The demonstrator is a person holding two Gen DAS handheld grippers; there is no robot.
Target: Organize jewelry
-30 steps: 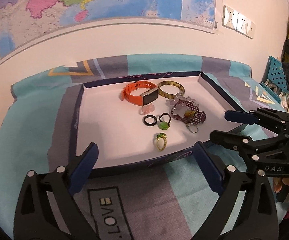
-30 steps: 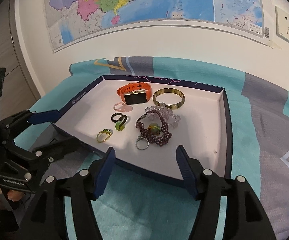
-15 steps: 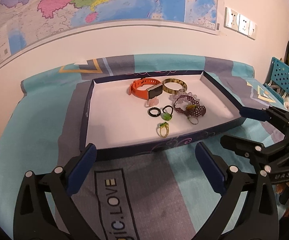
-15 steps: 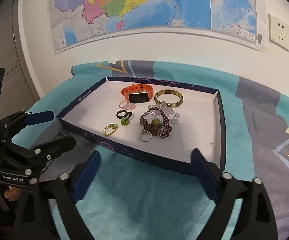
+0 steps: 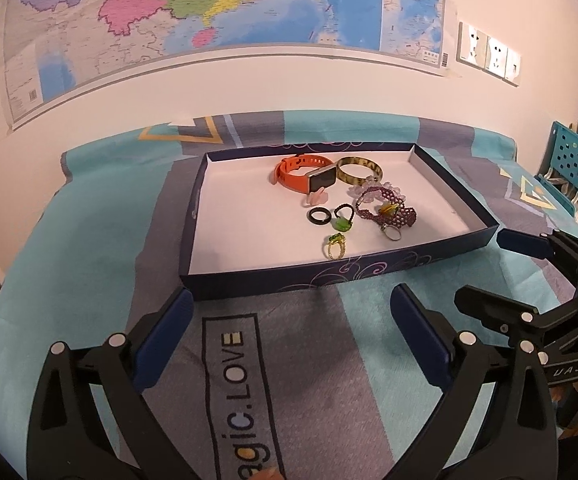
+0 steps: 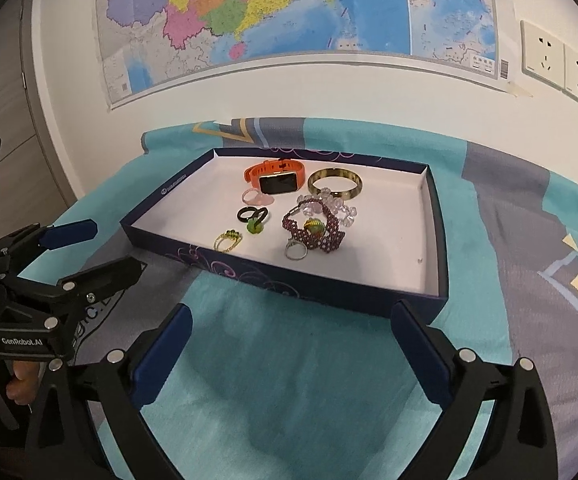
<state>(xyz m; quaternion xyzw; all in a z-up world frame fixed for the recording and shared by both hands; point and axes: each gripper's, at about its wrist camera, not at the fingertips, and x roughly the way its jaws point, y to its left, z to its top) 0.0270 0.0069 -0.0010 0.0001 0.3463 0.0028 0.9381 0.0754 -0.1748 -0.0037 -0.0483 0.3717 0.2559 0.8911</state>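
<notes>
Left wrist view: jewelry lay grouped in a shallow navy box on the cloth-covered worktop; both claws stood apart, empty, short of the box.

Inside the white-lined box, an orange watch and an amber bangle sat toward the far wall, a purple beaded bracelet just in front of them, and a black ring, a green-stone ring, a gold ring and a silver ring nearer the front wall. The left claw hovered spread wide over the cloth. The right claw had just been opening, nothing between its jaws. A map hung on the wall behind.
</notes>
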